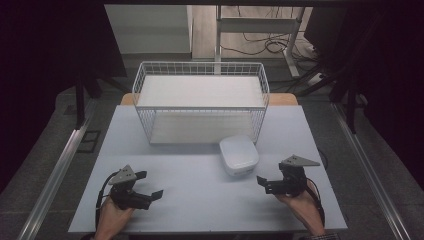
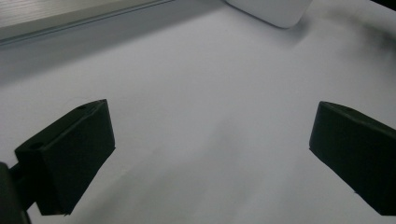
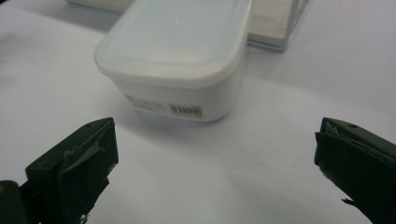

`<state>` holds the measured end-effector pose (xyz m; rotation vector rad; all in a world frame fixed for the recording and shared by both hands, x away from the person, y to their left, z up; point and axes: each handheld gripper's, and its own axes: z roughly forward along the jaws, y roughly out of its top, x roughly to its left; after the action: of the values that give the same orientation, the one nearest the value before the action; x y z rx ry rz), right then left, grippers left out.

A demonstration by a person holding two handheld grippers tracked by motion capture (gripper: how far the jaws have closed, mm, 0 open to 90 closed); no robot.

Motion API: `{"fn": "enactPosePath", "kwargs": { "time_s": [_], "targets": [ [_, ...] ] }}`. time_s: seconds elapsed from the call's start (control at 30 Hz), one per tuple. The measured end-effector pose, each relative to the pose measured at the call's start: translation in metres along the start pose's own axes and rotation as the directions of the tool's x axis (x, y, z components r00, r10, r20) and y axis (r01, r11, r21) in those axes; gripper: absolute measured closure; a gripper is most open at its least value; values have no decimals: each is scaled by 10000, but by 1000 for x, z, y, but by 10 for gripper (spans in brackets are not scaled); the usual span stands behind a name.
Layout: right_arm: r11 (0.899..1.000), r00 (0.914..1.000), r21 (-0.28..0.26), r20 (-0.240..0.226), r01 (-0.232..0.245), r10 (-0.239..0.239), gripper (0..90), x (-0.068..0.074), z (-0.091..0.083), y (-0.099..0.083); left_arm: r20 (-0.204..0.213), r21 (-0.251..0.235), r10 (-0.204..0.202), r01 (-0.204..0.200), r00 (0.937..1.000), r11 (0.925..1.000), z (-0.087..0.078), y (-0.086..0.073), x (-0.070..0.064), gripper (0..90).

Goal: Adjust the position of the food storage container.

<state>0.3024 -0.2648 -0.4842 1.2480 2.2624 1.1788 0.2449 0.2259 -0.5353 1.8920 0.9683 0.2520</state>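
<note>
- My right gripper [image 1: 268, 184] sits jaws apart, the lidded white plastic box [image 1: 239, 155] near at its 11 o'clock, just before the white wire basket [image 1: 200, 101]
- My left gripper [image 1: 148, 186] too is spread, holding nothing

Bare table [image 1: 190, 195] before lidded box [image 1: 239, 156], basket [image 1: 200, 102] behind.

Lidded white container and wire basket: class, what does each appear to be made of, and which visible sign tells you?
Lidded white container: probably plastic, smooth and slightly translucent with a soft sheen; moulded rounded corners, a lipped lid and a barcode label on its side suggest it.

Wire basket: seemingly metal wire with a white coating; thin straight rods form an open grid, though the coating cannot be confirmed.
</note>
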Motion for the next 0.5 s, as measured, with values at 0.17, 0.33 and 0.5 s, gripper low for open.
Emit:
{"fn": "enactPosePath", "kwargs": {
  "time_s": [0.17, 0.33, 0.5],
  "targets": [
    [10000, 9999, -23, 127, -18, 18, 8, -1, 2, 16, -21, 8, -65, 65, 10000, 10000, 0, 0, 1, 0],
    [9999, 9989, -94, 458, -83, 87, 161, -3, 5, 34, -58, -1, -105, 105, 9999, 9999, 0, 0, 1, 0],
    [9999, 9978, -79, 656, 67, -62, 396, -5, 13, 52, -171, 104, -89, 91, 9998, 9999, 0, -1, 2, 0]
  ]
}}
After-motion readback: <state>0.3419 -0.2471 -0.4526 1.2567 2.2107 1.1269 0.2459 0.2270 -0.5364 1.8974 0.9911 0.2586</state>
